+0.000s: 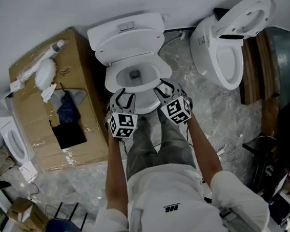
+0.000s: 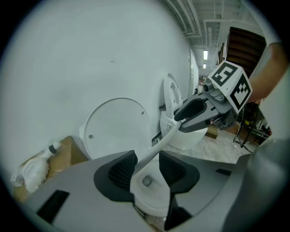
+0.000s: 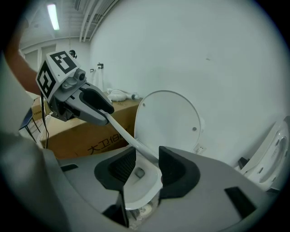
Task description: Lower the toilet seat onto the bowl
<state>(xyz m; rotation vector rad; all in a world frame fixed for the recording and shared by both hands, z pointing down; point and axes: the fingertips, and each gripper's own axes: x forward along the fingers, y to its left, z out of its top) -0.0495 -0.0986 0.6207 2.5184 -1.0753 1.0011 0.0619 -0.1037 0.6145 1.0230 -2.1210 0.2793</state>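
Note:
A white toilet stands against the wall with its lid (image 1: 127,42) upright against the tank. The toilet seat (image 1: 111,80) is tilted low over the bowl (image 1: 145,105). My left gripper (image 1: 124,95) and right gripper (image 1: 163,87) are both at the seat's front rim. In the left gripper view the seat (image 2: 165,138) shows edge-on as a thin white bar between the open jaws of the left gripper (image 2: 147,167), with a gap beside it. In the right gripper view the seat (image 3: 124,136) likewise passes loosely through the open right gripper (image 3: 146,165).
A large cardboard box (image 1: 55,96) stands close on the toilet's left. A second toilet (image 1: 225,48) with its seat up is at the right, beside wooden boards (image 1: 256,70). Crinkled plastic sheet covers the floor. The person's legs stand right before the bowl.

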